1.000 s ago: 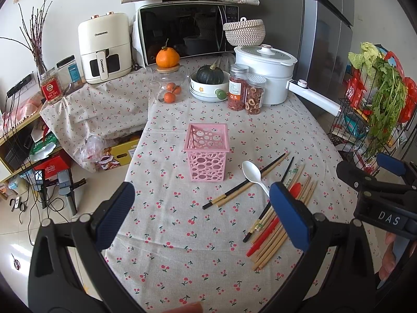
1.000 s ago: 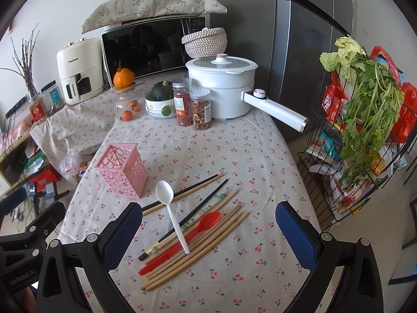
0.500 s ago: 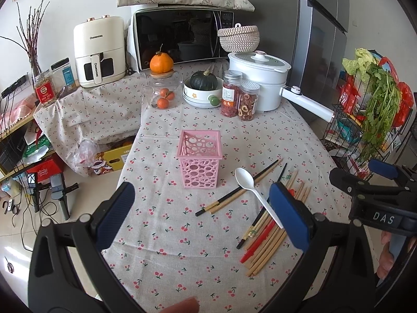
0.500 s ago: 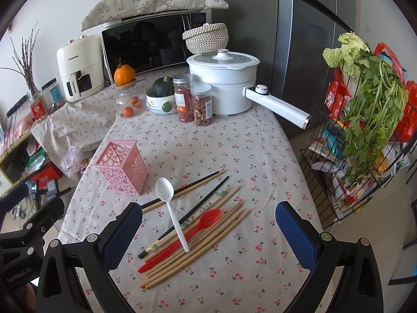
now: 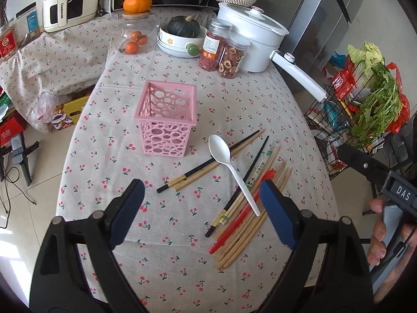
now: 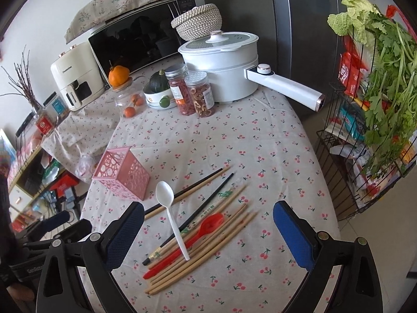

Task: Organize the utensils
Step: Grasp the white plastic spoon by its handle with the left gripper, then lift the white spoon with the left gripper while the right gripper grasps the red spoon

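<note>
A pink perforated utensil holder (image 5: pixel 166 120) (image 6: pixel 122 174) stands upright and empty on the cherry-print tablecloth (image 5: pixel 161 245). To its right lie a white plastic spoon (image 5: pixel 229 167) (image 6: pixel 172 216), a red spoon (image 5: pixel 242 214) (image 6: pixel 192 240), dark chopsticks (image 5: pixel 208 161) (image 6: pixel 195 185) and several bamboo chopsticks (image 5: pixel 250 224) (image 6: pixel 203 255). My left gripper (image 5: pixel 202 214) is open and empty, above the cloth in front of the pile. My right gripper (image 6: pixel 208 234) is open and empty, hovering over the pile.
At the back stand a white pot with a long handle (image 6: pixel 224 62), two jars (image 6: pixel 192 94), a bowl with a squash (image 5: pixel 182 36), a glass jar of oranges (image 5: pixel 135 39), a microwave (image 6: pixel 146 41) and an air fryer (image 5: pixel 70 0). A wire rack of greens (image 6: pixel 378 104) stands off the table's right edge.
Both grippers have moved forward and down toward the table. The utensil pile and holder now loom larger. Nothing on the table has moved.
</note>
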{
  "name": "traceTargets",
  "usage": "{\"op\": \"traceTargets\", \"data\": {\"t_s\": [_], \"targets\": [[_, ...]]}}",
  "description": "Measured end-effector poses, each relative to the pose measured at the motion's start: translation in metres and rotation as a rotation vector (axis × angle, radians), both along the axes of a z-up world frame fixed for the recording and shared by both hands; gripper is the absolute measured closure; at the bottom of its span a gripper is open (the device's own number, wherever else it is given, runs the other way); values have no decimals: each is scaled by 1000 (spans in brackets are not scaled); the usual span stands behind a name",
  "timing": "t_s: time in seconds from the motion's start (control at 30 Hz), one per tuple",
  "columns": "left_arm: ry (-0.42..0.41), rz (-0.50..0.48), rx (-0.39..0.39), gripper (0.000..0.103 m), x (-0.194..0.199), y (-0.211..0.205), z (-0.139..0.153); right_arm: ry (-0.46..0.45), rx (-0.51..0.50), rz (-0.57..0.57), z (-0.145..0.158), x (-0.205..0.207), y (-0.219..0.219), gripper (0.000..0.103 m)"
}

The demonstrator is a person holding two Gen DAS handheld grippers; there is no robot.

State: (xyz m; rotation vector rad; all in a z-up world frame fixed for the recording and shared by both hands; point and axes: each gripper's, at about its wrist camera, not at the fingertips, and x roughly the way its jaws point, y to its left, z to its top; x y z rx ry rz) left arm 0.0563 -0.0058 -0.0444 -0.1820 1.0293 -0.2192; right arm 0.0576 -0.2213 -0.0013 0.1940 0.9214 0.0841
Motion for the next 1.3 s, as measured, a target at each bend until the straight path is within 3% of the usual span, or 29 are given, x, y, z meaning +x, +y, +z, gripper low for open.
{"op": "traceTargets", "data": {"t_s": [0.07, 0.17, 0.37, 0.73, 0.77, 0.8, 0.83, 0.97, 1.13, 1.3], "targets": [[65, -6, -20, 29, 12, -10, -14, 35, 54, 1, -7, 9, -8, 20], [119, 4, 23, 32, 29, -27, -32, 104, 108, -11, -24, 20, -20, 26], [198, 57, 29, 42, 68, -56, -56, 185, 116, -60, -46, 30, -43, 27], [246, 163, 218, 44, 101, -82, -85, 209, 96, -70, -55, 21, -68, 27], [259, 173, 215, 48, 103, -81, -88, 211, 96, -73, -56, 21, -70, 27], [268, 179, 207, 59, 104, -79, -90, 214, 95, -77, -56, 21, -71, 27], [266, 176, 193, 64, 104, -77, -91, 217, 95, -79, -57, 21, -72, 27], [200, 99, 187, 65, 96, -78, -78, 231, 89, -82, -60, 24, -71, 27], [79, -5, 174, 65, 68, -73, -41, 277, 103, -74, -72, 31, -61, 27], [-44, -109, 157, 65, 45, -68, -3, 342, 190, -16, -93, 39, -40, 28]]}}
